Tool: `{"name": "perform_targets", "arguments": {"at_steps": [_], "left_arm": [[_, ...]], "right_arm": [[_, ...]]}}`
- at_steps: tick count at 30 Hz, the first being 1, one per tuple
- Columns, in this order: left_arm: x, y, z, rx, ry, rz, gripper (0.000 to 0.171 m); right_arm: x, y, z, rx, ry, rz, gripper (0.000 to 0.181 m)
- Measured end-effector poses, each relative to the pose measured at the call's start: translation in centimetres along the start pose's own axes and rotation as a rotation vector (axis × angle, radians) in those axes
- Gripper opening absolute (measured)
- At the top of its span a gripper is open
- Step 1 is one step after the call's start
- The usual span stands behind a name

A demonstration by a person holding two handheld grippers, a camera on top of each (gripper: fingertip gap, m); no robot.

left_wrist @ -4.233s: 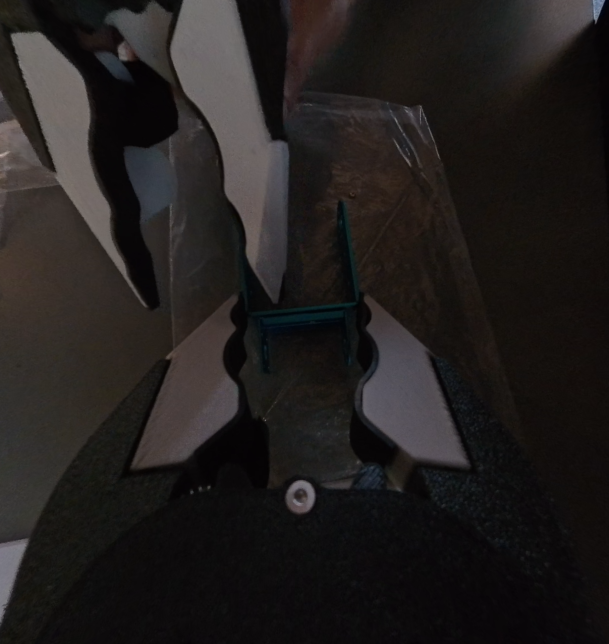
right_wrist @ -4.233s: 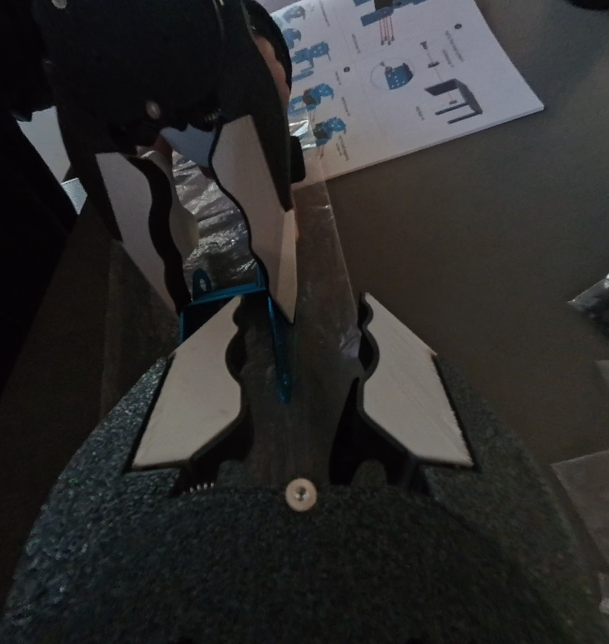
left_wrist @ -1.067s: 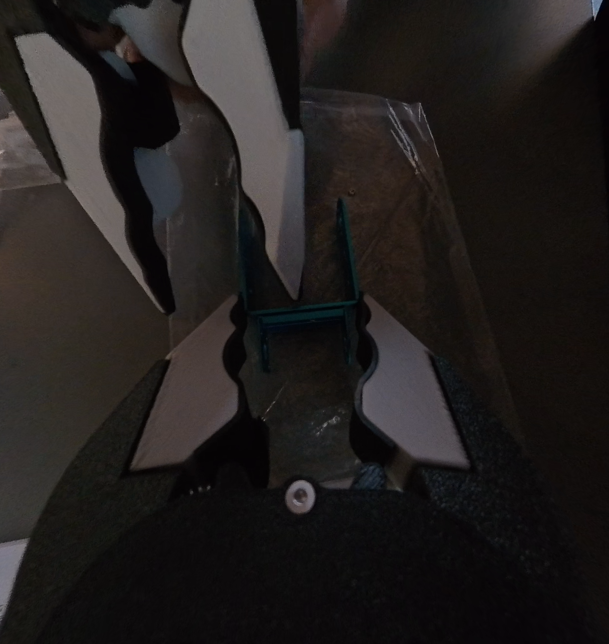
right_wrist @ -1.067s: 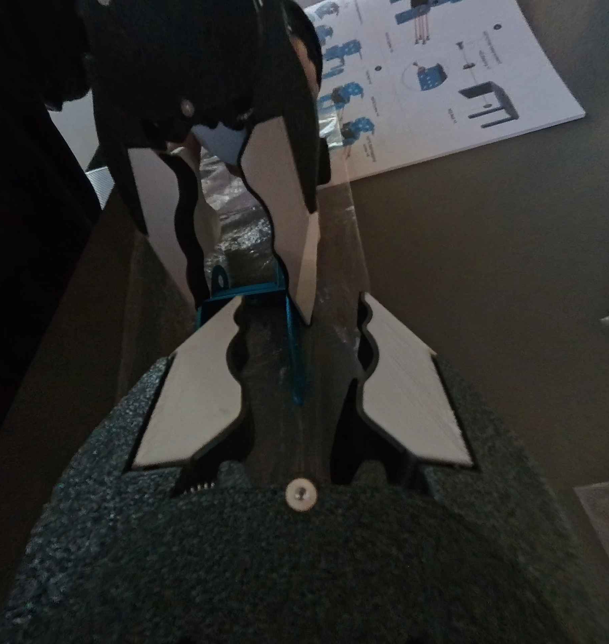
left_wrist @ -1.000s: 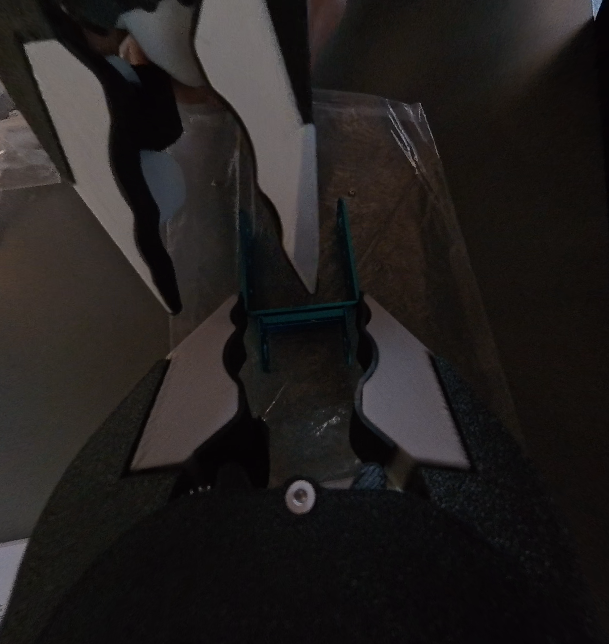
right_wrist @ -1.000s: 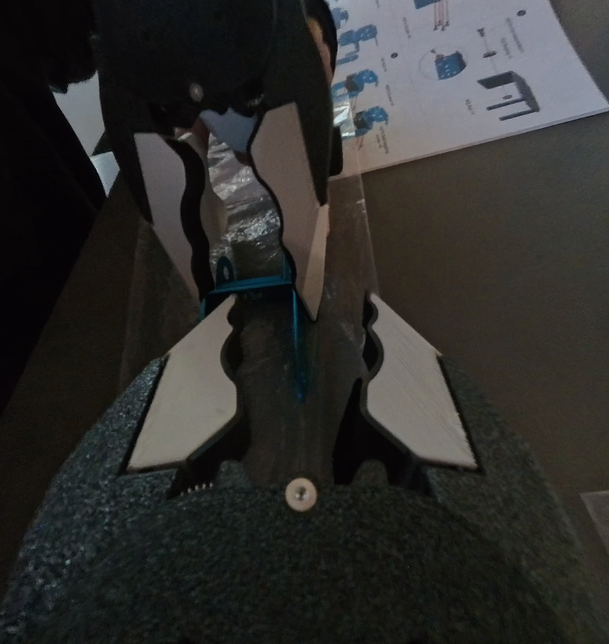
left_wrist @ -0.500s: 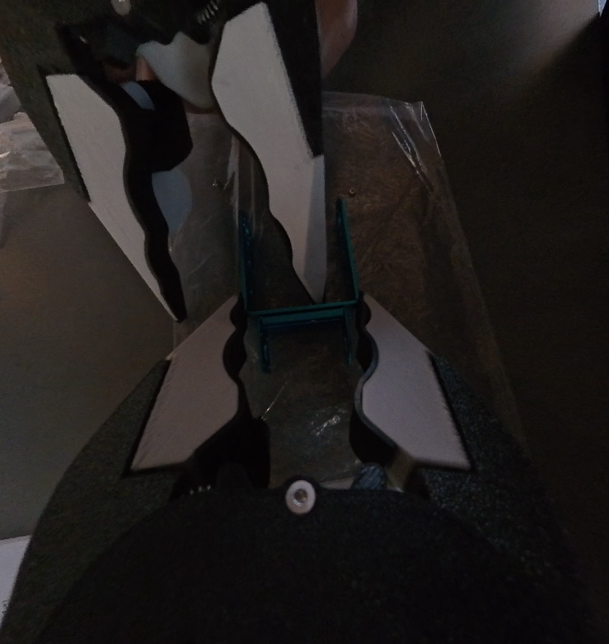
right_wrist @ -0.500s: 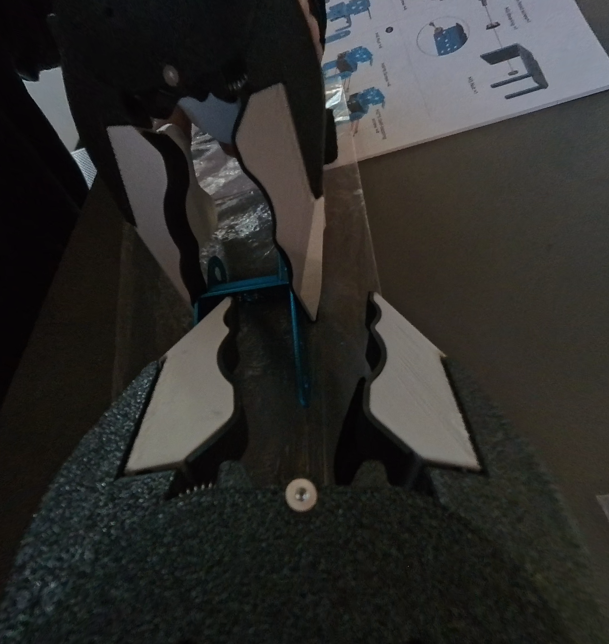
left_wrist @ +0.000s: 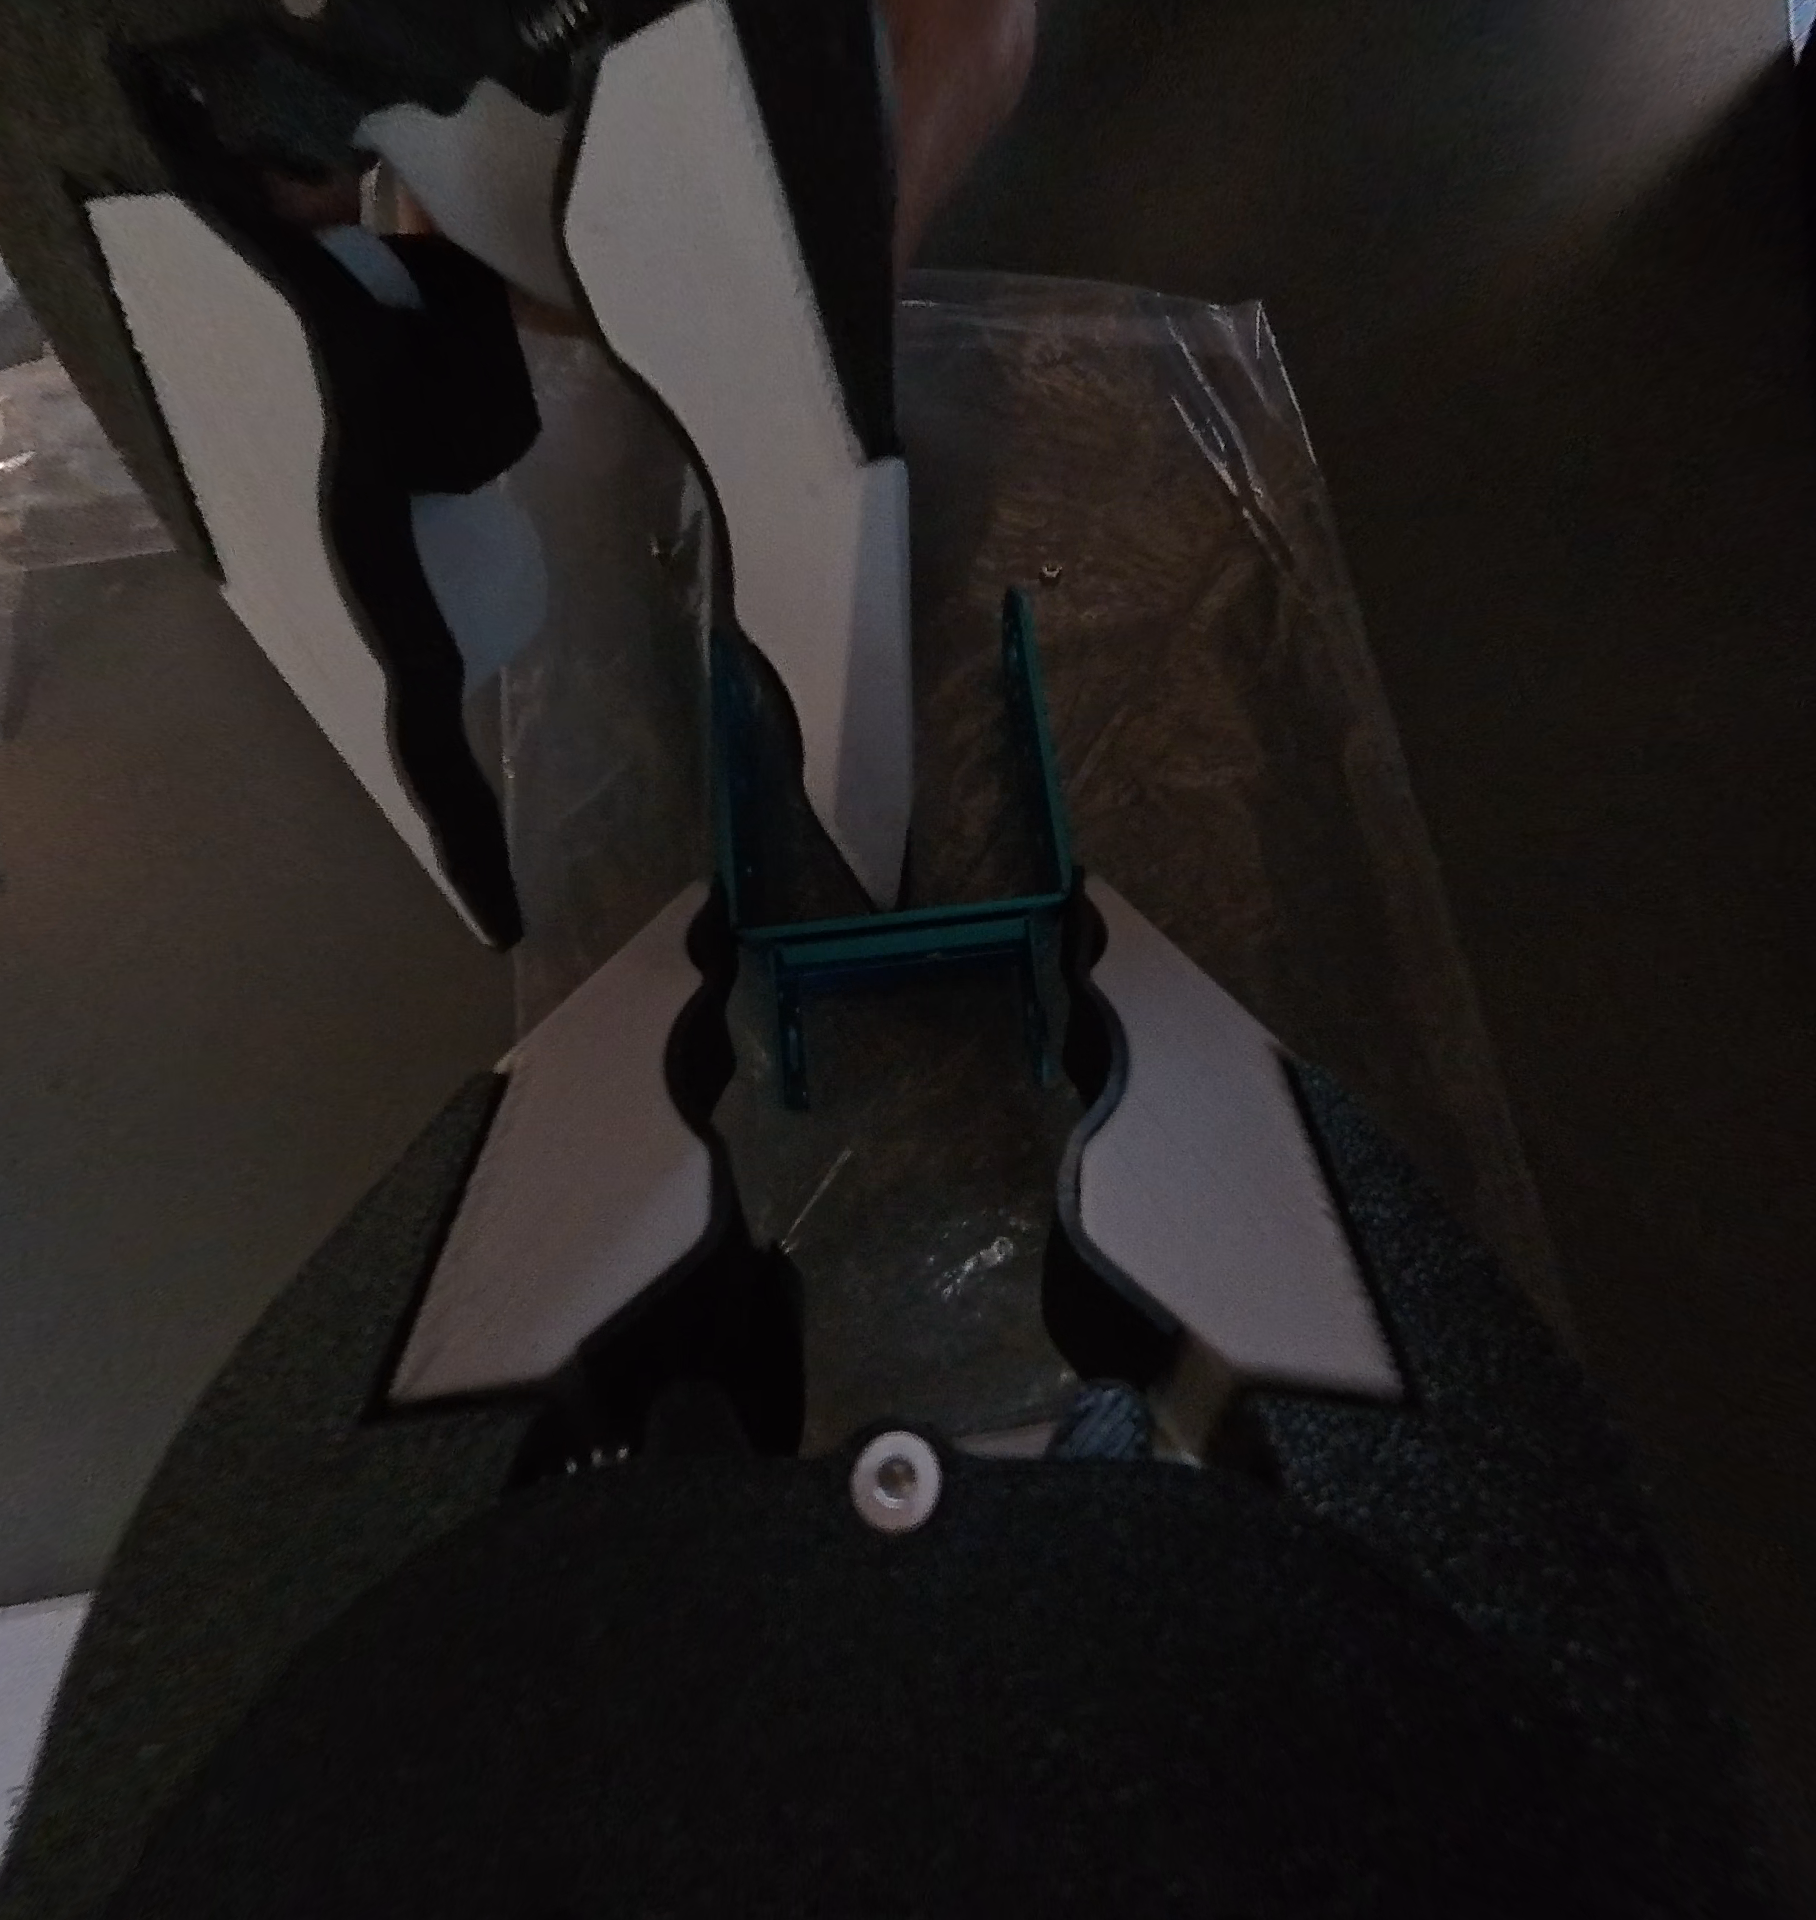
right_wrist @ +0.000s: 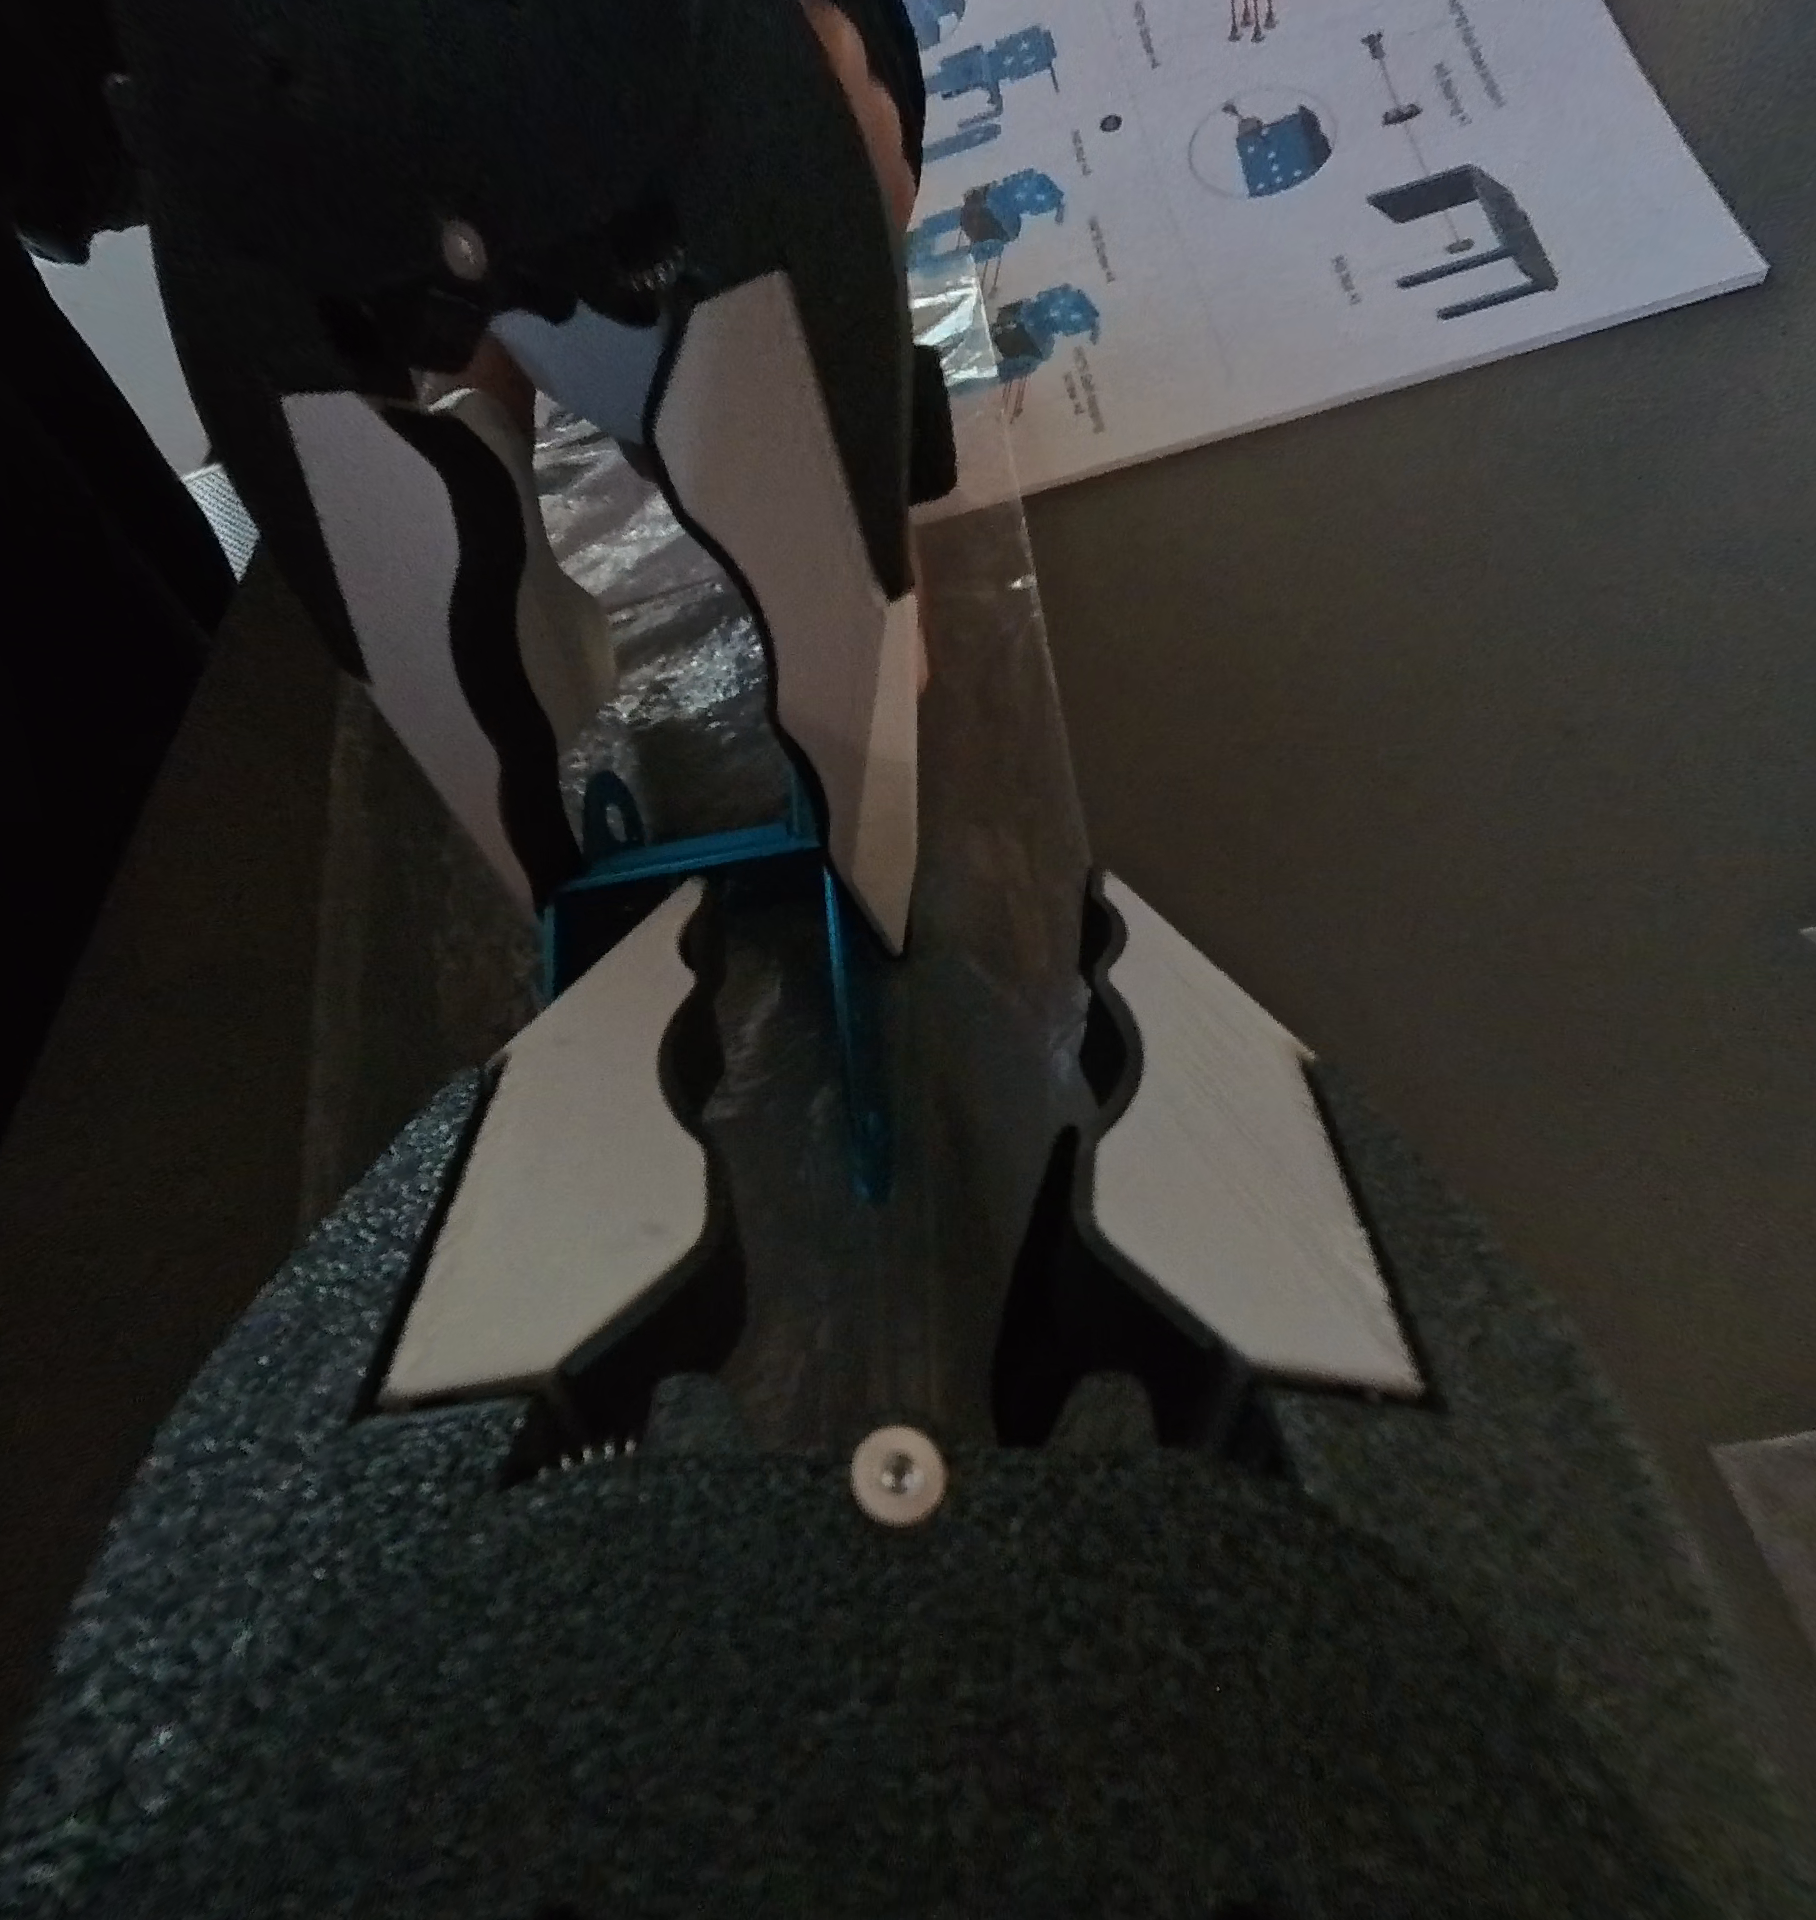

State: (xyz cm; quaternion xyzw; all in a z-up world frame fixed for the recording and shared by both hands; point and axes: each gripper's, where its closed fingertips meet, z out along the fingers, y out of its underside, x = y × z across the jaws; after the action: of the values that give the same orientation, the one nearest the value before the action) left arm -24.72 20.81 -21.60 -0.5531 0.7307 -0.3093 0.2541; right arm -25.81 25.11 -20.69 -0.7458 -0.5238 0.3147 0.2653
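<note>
1. Where the left wrist view looks along its own fingers, the left claw (left_wrist: 896,914) grips a teal U-shaped metal bracket (left_wrist: 888,920) across the bracket's cross-bar, one finger pressed on each outer side. The gap between the fingers equals the bracket's width.
2. Same view: bracket and claw sit over a clear plastic bag (left_wrist: 1174,644) lying flat on the dark surface (left_wrist: 187,1039). The bracket's two perforated arms run away from the camera. A tiny screw or nut (left_wrist: 1051,568) lies on the bag past the arm ends.
3. Same view: the right claw (left_wrist: 691,899) comes down from upper left, fingers spread. One white finger tip sits between the bracket arms; the other is outside the left arm. More small plastic bags (left_wrist: 10,488) lie at the far left.
4. Right wrist view: the right claw (right_wrist: 893,914) is open wide and holds nothing. One blue bracket arm (right_wrist: 857,1039) runs between its fingers, closer to its left finger; contact cannot be told.
5. Same view: the left claw (right_wrist: 717,925) reaches down from above, clamped on the bracket's cross-bar. A white instruction sheet (right_wrist: 1299,208) with blue diagrams lies on the surface beyond, partly under the bag edge.
</note>
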Motion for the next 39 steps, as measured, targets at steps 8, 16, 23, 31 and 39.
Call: {"name": "perform_targets", "arguments": {"at_steps": [8,16,23,31,39], "left_arm": [[0.0,0.0,0.0,0.000,-0.003,0.000,0.064],[0.0,0.0,0.0,0.000,-0.002,-0.002,0.063],[-0.2,0.1,-0.1,0.000,-0.012,-0.012,0.064],[-0.1,0.0,-0.1,0.000,-0.004,-0.007,0.064],[-0.1,0.0,0.0,-0.001,-0.006,-0.009,0.064]], "right_arm": [[0.3,-0.7,-0.9,0.064,-0.023,0.052,0.060],[-0.2,0.1,0.2,-0.009,-0.009,0.009,0.068],[0.2,-0.3,-0.3,0.032,-0.014,0.067,0.062],[-1.2,0.4,0.0,-0.017,-0.055,-0.014,0.073],[-0.8,0.3,0.4,-0.024,-0.008,-0.008,0.073]]}}
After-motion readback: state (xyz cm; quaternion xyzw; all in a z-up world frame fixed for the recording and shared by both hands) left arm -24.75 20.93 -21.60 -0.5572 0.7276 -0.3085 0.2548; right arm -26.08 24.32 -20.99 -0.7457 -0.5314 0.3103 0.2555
